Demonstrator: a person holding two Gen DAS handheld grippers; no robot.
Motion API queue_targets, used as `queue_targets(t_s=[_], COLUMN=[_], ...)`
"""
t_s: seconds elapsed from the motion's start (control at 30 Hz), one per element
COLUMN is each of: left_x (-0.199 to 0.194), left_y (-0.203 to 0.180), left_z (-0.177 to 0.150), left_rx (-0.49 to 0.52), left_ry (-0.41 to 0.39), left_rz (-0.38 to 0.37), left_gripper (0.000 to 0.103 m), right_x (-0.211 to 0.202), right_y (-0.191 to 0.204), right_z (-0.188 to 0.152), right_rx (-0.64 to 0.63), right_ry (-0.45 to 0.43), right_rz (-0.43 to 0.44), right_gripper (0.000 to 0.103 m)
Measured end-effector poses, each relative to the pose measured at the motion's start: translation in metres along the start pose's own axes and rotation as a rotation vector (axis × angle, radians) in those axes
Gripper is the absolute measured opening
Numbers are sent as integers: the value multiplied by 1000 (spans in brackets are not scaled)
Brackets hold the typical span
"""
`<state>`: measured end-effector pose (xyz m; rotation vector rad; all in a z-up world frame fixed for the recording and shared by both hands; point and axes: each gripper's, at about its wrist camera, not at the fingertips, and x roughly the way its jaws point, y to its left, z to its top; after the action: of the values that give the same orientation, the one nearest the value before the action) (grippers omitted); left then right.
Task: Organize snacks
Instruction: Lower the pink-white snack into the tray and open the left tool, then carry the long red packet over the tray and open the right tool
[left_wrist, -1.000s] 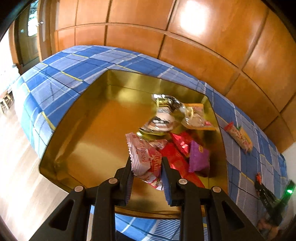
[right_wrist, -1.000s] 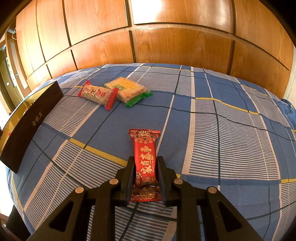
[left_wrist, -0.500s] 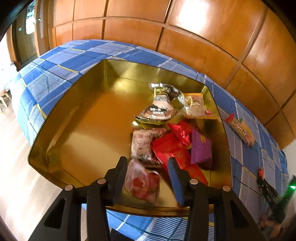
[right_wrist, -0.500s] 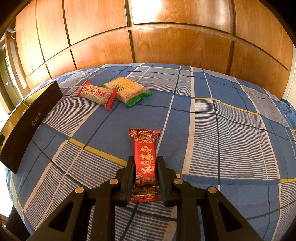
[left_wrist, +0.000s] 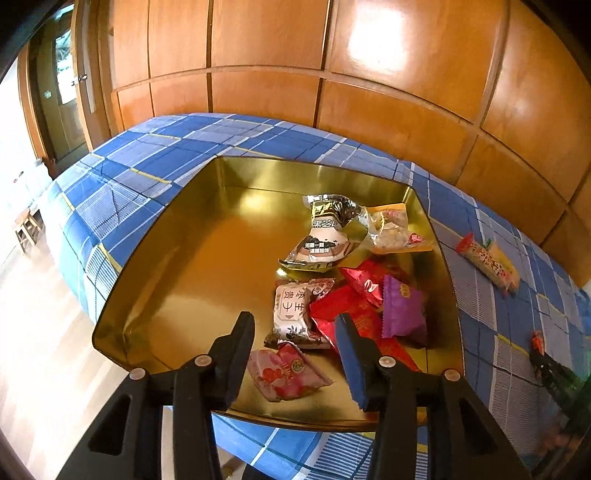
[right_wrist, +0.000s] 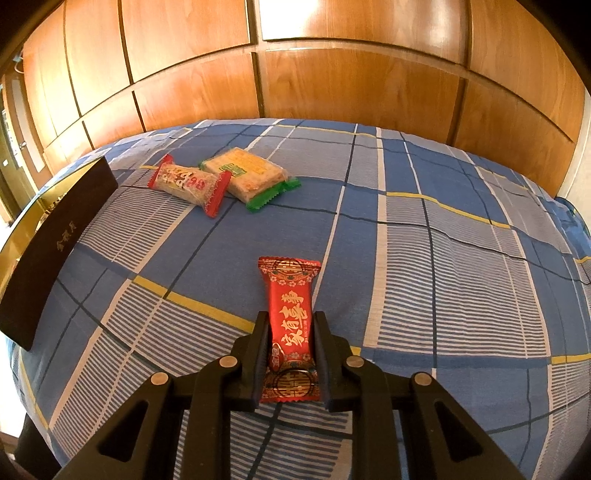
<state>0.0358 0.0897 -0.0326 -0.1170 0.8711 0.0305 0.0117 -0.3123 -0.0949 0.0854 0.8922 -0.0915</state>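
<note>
We see a bed covered in a blue plaid sheet (right_wrist: 424, 266). On it at ten o'clock sits the gold tray (left_wrist: 155, 295). At eleven o'clock lie a red-ended snack (right_wrist: 186, 183) and, touching it, a green-ended cracker pack (right_wrist: 247, 176). At six o'clock lies a red bar (right_wrist: 290, 325).

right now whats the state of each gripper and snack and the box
left gripper: open, above the pink snack
pink snack: loose in box
gold box: open, snacks piled at one side
right gripper: shut on red snack
red snack: gripped at its sides
two packets: lying on cloth
</note>
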Motion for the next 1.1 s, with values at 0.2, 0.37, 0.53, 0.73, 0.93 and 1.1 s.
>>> queue_targets(t_s=[0.2,0.37,0.53,0.73,0.93,1.1], left_x=[-4,-5,-4,-5,-6,-6], left_y=[-3,-2,0,5,11,16], left_z=[0,0,0,0,0,1], left_rx=[11,11,7,-2,-13,-29], left_ry=[-17,-19,-17,-23,-29,-33], left_rz=[1,2,5,15,23,30], left_gripper=[46,46,46,46,46,46], right_x=[-1,-10,-26,-43,-47,-35], right_y=[7,33,73,132,188,234], right_z=[6,12,28,48,63,68], right_rx=[26,0,-65,-164,-266,-330], right_ry=[40,35,13,6,29,81], right_rz=[30,117,234,373,477,529], right_gripper=[22,22,22,22,22,22])
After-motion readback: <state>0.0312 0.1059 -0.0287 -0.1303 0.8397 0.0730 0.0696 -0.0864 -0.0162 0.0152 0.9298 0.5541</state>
